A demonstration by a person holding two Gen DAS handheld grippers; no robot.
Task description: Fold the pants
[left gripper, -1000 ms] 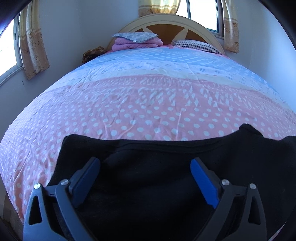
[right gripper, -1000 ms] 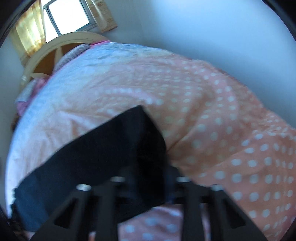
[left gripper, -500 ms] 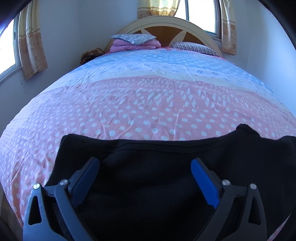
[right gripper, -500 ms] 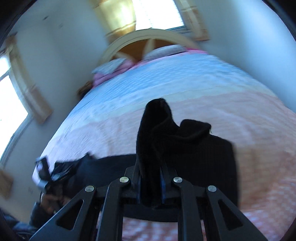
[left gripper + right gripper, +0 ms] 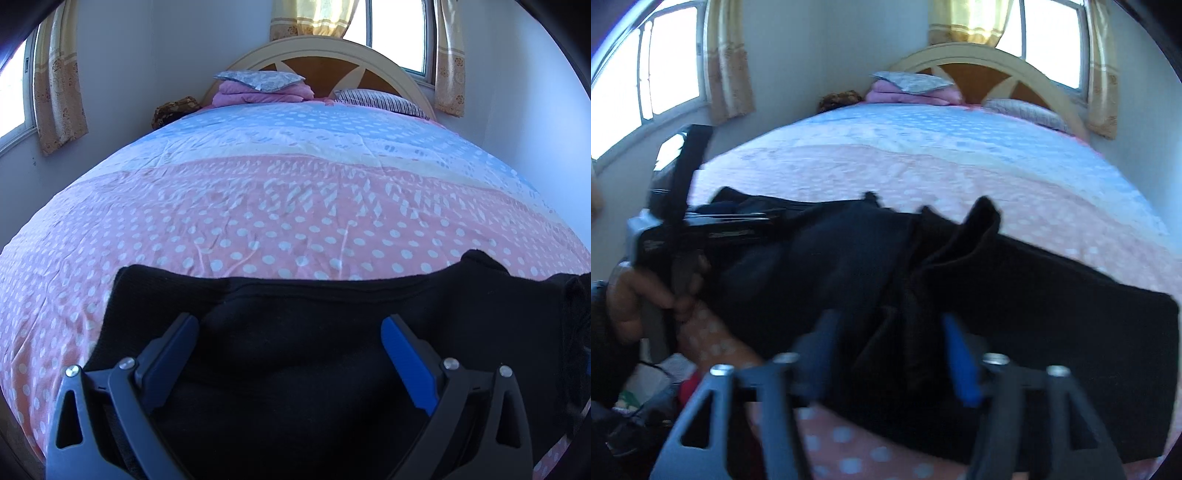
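Observation:
Black pants (image 5: 295,369) lie across the near edge of the bed (image 5: 288,206), which has a pink and blue dotted cover. My left gripper (image 5: 290,332) stands wide open over them, its blue pads (image 5: 404,358) apart and gripping nothing. In the right wrist view the pants (image 5: 1052,314) are doubled over, with a bunched fold (image 5: 905,325) standing up. My right gripper (image 5: 890,343) has its jaws opening around that fold, and the pads (image 5: 956,354) are off the cloth. A person's hand (image 5: 639,295) holds the left gripper (image 5: 676,221) at the left.
A folded pink blanket with a pillow (image 5: 262,86) on top and a striped pillow (image 5: 380,101) lie by the headboard (image 5: 332,51). Curtained windows (image 5: 646,81) and walls close in both sides. Clutter (image 5: 646,398) lies on the floor at the near left.
The right gripper swept across the bed carrying the pants' end over the rest and rolled level; its jaws, shut on the cloth before, now stand apart. The left gripper stayed put.

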